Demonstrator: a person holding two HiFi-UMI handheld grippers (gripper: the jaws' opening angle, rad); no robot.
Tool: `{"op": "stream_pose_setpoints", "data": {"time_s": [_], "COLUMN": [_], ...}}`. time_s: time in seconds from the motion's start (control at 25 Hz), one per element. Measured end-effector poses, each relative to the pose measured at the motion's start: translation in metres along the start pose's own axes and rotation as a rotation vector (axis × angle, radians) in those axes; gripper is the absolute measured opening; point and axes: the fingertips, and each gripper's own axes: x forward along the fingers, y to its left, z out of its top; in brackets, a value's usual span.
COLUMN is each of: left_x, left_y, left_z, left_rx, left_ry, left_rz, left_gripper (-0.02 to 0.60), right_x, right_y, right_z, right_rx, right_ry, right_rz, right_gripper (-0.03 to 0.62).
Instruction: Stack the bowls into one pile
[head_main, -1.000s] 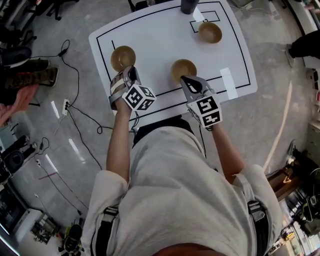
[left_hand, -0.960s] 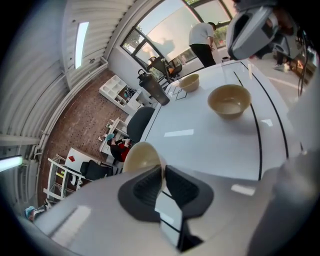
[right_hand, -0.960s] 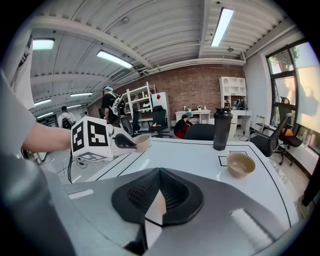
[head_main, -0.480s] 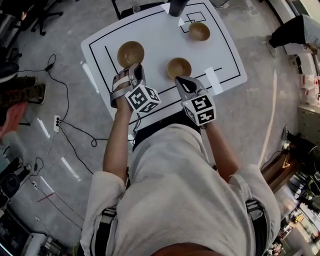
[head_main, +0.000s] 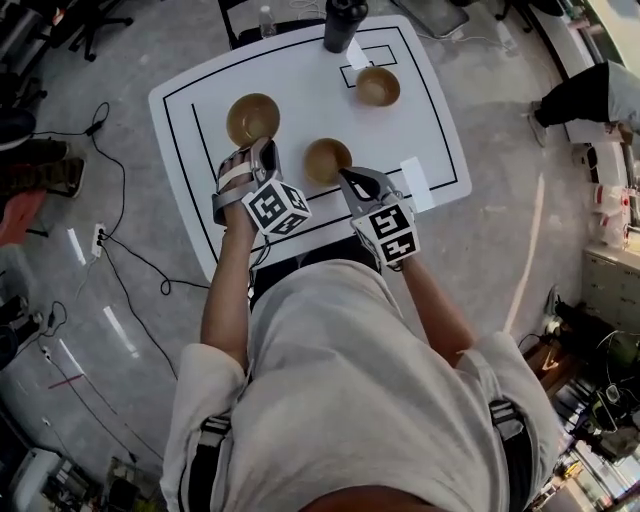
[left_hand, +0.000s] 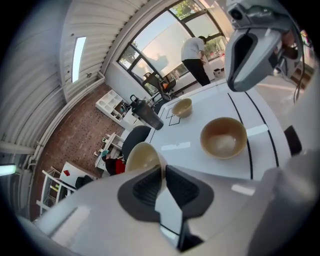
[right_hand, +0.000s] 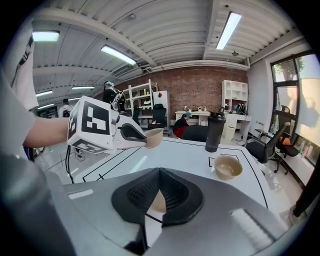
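My left hand-held gripper (head_main: 264, 150) is clamped on the near rim of the left bowl (head_main: 250, 117), with the thin wall pinched between the pads. In the right gripper view the bowl looks just raised off the white worktop (head_main: 300, 90), though I cannot be sure it is clear. My right hand-held gripper (head_main: 343, 176) has its jaws drawn together on nothing. It hovers just over the near right edge of the middle bowl (head_main: 325, 157), whose whole rim shows free in the left gripper view. The far bowl (head_main: 378, 86) sits well apart at the far right, near a dark bottle (head_main: 343, 20). I judge the step in hand to be carrying the left bowl across to nest it in the middle one. To do that well I want the bowl lifted fully before I move it right, since a dragging base could twist it out of a one-sided rim grip. I'd keep the wrist level so the bowl hangs flat, and go slowly. Its base should come over the centre of the middle bowl's mouth, not over its edge. The right hand-held gripper should draw back toward the near edge first, or it will block the way in. Then I lower until the bowl seats, and only then part the jaws.
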Motion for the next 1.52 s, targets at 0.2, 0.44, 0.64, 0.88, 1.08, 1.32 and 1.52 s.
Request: {"op": "stream_pose_setpoints", "data": {"time_s": [0.2,0.44,0.64,0.88,1.08,1.32,1.52], "left_x": [0.006,0.019,0.032,0.049,0.060,0.068,0.075], "left_y": [-0.007,-0.023,-0.035,-0.050,-0.055,-0.059,-0.070], "left_z": [0.029,0.070,0.101,0.128,0.145,0.165,0.181], "left_rx": [-0.037,-0.003,0.022,0.050,0.092,0.118,0.143], "left_ry": [0.027,0.043,0.045,0.051,0.045,0.042,0.032], "left_rz": [-0.002,0.002,0.001,-0.013,-0.014,-0.018,-0.039], "left_gripper": [0.031,0.031,0.029,0.029,0.029,0.029,0.029], "right_x": [-0.004,-0.015,-0.020,-0.022,-0.019,-0.020,-0.022], "right_y": [-0.032,-0.070,-0.103,-0.136,-0.151,-0.171,-0.190], "right_z": [0.000,-0.014,-0.025,-0.031,-0.040,-0.043,-0.047], "right_rx": [-0.008,0.005,0.022,0.044,0.069,0.074,0.088], "right_ry": [-0.024,-0.031,-0.033,-0.053,-0.060,-0.063,-0.065], "right_rz": [0.040,0.057,0.061,0.058,0.061,0.061,0.048], "right_gripper": [-0.002,-0.002,-0.002,-0.002,-0.002,-0.002,-0.002]}}
